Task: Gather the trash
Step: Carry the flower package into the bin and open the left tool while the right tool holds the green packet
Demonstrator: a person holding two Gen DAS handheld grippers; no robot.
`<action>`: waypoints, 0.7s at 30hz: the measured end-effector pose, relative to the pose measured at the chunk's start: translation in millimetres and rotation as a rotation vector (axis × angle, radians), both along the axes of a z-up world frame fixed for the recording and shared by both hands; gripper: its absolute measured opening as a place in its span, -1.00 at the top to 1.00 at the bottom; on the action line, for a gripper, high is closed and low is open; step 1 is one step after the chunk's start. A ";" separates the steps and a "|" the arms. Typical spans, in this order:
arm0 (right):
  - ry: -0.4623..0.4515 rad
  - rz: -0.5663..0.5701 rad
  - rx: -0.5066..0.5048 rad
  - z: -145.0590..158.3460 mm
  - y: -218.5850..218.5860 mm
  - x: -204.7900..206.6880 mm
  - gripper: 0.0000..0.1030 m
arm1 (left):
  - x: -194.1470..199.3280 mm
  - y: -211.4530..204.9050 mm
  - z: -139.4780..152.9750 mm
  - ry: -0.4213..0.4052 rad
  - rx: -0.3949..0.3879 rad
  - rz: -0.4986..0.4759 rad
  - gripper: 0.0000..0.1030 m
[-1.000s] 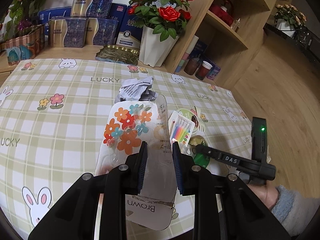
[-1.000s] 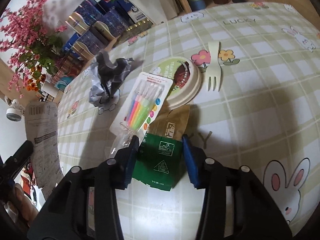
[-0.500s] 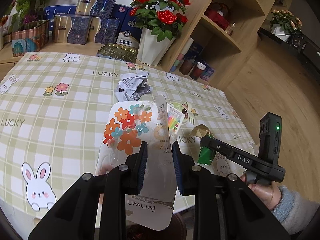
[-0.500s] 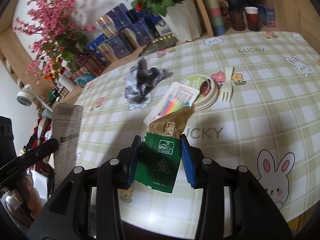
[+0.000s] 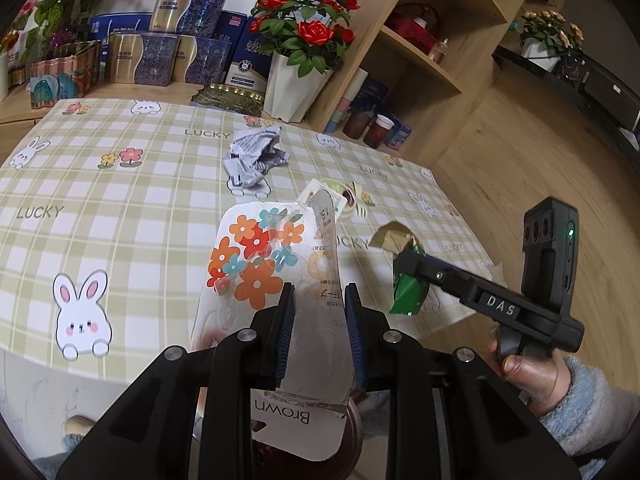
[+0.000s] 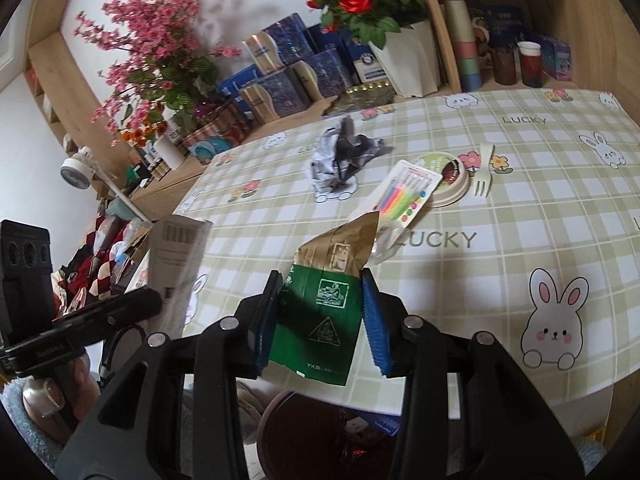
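My left gripper (image 5: 319, 300) is shut on a flat flower-print package (image 5: 256, 256) marked "Brown", held off the table's near edge. My right gripper (image 6: 322, 292) is shut on a green and gold foil bag (image 6: 320, 308); the bag also shows in the left wrist view (image 5: 406, 292). A dark red bin (image 6: 332, 440) sits below both grippers, under the table edge. On the table lie a crumpled paper (image 6: 344, 156), a pack of coloured pens (image 6: 408, 194), a round paper lid (image 6: 448, 178) and a pale fork (image 6: 483, 178).
The checked tablecloth (image 5: 100, 208) covers the table. A white pot of red roses (image 5: 296, 80), gift boxes (image 5: 168, 56) and wooden shelves (image 5: 420, 60) stand at the far side. Wooden floor lies to the right.
Both grippers have drawn back from the table with their items, from over the tabletop to beyond its near edge, above the bin.
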State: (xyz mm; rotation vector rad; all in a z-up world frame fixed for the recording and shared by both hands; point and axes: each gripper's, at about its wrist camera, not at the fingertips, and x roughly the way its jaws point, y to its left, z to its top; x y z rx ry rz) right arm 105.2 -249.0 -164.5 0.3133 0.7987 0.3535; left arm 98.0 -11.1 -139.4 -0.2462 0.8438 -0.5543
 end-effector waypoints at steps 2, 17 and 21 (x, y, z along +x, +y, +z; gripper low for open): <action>-0.012 0.014 -0.005 2.8 4.8 -10.3 0.21 | -10.1 0.1 -1.5 0.002 0.003 -0.012 0.52; -0.068 0.067 -0.048 5.2 13.8 -76.6 0.21 | -75.6 -11.0 -64.6 0.165 0.023 -0.130 0.52; -0.070 0.066 -0.039 4.4 9.7 -77.0 0.21 | -70.1 -12.9 -85.1 0.233 0.006 -0.145 0.52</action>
